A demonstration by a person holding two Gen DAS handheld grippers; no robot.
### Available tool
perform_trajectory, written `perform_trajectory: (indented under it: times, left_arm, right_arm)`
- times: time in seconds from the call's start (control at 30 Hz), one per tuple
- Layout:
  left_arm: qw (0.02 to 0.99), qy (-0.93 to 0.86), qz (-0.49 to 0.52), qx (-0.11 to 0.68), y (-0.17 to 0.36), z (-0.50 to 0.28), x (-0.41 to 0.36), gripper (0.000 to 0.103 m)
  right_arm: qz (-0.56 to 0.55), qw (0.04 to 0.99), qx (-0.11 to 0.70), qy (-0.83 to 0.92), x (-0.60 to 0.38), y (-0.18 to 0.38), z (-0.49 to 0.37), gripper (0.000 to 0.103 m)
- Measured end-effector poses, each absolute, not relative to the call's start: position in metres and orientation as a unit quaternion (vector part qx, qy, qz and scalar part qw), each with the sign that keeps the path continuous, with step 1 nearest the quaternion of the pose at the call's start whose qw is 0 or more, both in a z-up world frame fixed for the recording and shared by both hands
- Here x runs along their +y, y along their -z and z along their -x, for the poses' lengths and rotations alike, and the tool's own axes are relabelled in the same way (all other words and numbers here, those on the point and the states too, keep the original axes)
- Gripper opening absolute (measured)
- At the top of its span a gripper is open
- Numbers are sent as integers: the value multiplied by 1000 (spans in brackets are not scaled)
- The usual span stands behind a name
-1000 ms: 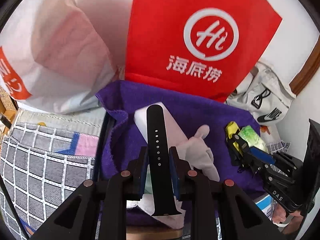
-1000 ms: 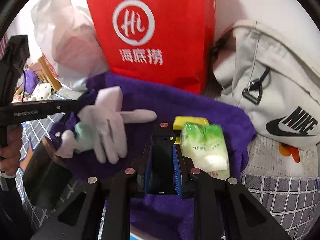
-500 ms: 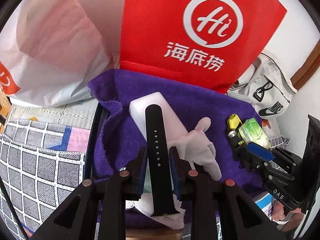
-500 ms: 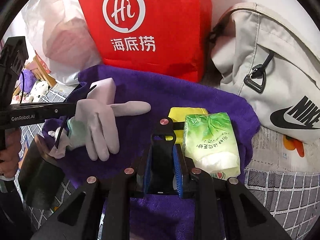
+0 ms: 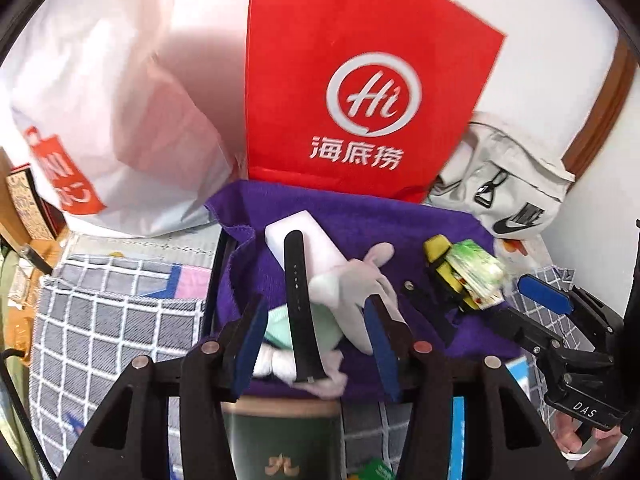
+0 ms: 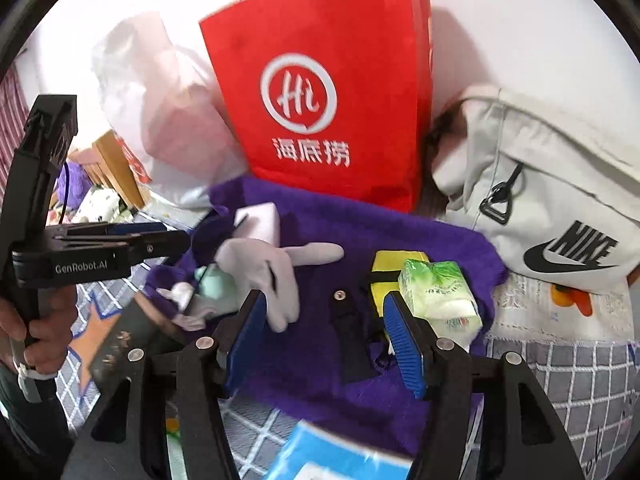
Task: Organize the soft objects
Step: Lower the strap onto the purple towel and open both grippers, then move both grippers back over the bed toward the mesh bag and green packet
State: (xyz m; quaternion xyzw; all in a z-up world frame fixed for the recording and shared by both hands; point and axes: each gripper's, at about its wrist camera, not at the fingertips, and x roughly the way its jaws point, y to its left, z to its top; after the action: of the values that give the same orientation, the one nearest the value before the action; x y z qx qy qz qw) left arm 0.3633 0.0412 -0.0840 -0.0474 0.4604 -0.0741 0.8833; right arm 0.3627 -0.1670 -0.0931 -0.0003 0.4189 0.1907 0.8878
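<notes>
A purple towel (image 5: 360, 216) (image 6: 400, 240) is spread on the surface. On it lie a long black strap (image 5: 300, 304), a grey-pink glove (image 5: 360, 276) (image 6: 264, 268) with a mint cuff, a white sponge block (image 5: 304, 228) (image 6: 256, 220), a short black strap piece (image 6: 348, 332) (image 5: 428, 312), a yellow item (image 6: 380, 280) and a green tissue pack (image 6: 436, 292) (image 5: 472, 272). My left gripper (image 5: 316, 344) is open, its jaws either side of the long strap. My right gripper (image 6: 324, 344) is open around the short strap piece.
A red paper bag (image 5: 360, 92) (image 6: 320, 100) stands behind the towel, a white plastic bag (image 5: 100, 120) to its left, a grey Nike bag (image 6: 560, 200) to its right. A checked cloth (image 5: 100, 320) covers the surface. A dark green box (image 5: 280, 440) sits below the left gripper.
Both grippers have opened. The left one let go of the long strap, the right one let go of the short strap piece; both pulled back a little.
</notes>
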Motion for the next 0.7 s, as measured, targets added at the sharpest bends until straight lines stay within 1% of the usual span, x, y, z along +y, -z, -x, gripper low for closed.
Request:
perform_trajectory:
  times: [0.03, 0.2, 0.27, 0.6, 0.7]
  left_arm:
    - [885, 72, 45, 457, 80, -358, 42, 52]
    - [896, 67, 36, 438, 60, -322, 39, 53]
    - [899, 65, 36, 431, 53, -304, 38, 60]
    - [904, 63, 28, 421, 51, -223, 40, 61]
    - [904, 67, 14, 423, 58, -201, 37, 61]
  right_arm:
    - [-2, 889, 416, -190, -167, 88, -355, 60]
    - [-12, 893, 407, -189, -168, 71, -318, 60]
    - [-12, 896, 401, -191, -167, 65, -299, 60]
    - [-28, 902, 393, -178, -174, 53, -218, 61]
    - [-41, 899, 400, -173, -178, 56, -201, 61]
